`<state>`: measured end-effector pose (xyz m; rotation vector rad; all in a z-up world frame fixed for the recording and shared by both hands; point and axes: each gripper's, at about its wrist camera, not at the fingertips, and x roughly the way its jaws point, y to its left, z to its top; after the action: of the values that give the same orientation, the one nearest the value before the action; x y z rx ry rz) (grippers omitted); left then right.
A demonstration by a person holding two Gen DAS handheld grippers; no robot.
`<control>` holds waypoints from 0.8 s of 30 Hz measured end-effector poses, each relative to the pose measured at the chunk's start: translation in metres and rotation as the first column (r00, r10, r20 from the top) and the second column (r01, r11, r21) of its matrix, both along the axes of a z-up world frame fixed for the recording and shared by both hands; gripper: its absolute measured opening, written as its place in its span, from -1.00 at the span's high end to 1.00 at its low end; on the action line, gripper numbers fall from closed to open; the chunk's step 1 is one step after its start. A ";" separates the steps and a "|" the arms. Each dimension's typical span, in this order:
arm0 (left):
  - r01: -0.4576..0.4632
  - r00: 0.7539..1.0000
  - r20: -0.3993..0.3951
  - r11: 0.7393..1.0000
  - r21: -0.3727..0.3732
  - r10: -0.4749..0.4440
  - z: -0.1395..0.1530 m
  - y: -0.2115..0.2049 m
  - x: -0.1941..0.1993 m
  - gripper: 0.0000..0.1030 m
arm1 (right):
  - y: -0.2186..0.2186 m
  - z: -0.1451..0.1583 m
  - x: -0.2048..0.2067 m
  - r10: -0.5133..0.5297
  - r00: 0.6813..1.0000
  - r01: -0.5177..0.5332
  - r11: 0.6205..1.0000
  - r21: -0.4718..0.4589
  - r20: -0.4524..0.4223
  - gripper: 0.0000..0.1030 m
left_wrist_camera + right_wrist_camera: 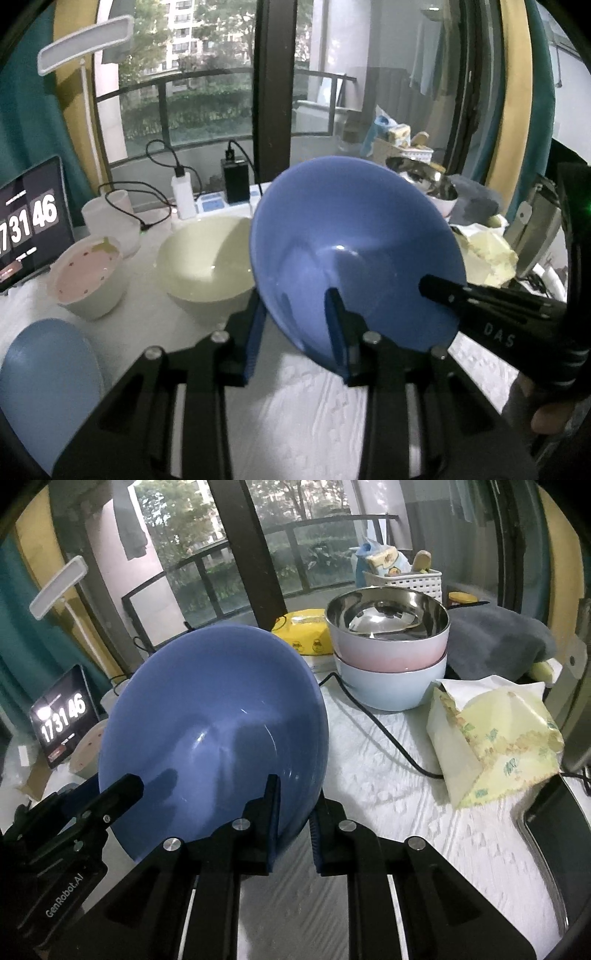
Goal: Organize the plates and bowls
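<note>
A blue bowl (351,221) (214,709) hangs tilted above the white tablecloth, its inside facing both cameras. My left gripper (297,325) is shut on its lower left wall, one finger inside and one outside. My right gripper (295,812) is shut on the lower right rim in the same way. In the left wrist view the right gripper's finger (443,291) lies inside the bowl. A cream bowl (207,258) sits behind, with a white bowl with a pink inside (88,277) to its left and a light blue plate (44,387) at the near left.
Two steel-lined bowls (388,627) stand stacked at the back right, pink on pale blue. A tissue pack (491,738), a black cable (388,734), a grey cloth (495,642), a yellow wipes pack (303,631) and a white basket (402,579) crowd the right. A clock screen (26,221) stands far left.
</note>
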<state>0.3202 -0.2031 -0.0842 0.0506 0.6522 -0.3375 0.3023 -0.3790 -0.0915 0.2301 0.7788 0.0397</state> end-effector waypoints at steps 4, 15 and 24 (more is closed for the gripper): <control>-0.004 1.000 0.010 1.000 -0.009 0.004 0.007 0.007 -0.015 0.35 | 0.008 0.010 -0.011 0.003 1.000 -0.003 1.000 0.000 0.006 0.69; -0.016 0.999 0.044 1.000 -0.020 0.017 0.021 0.031 -0.056 0.35 | 0.029 0.025 -0.043 0.018 1.000 -0.018 1.000 -0.003 0.019 0.69; -0.036 0.999 0.040 0.999 -0.028 0.037 0.021 0.051 -0.078 0.35 | 0.048 0.026 -0.063 0.039 0.999 -0.039 0.999 -0.003 0.005 0.69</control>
<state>0.2422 -0.1520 -0.0636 0.0195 0.6077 -0.3095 0.2395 -0.3314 -0.0653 0.2122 0.7779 0.0763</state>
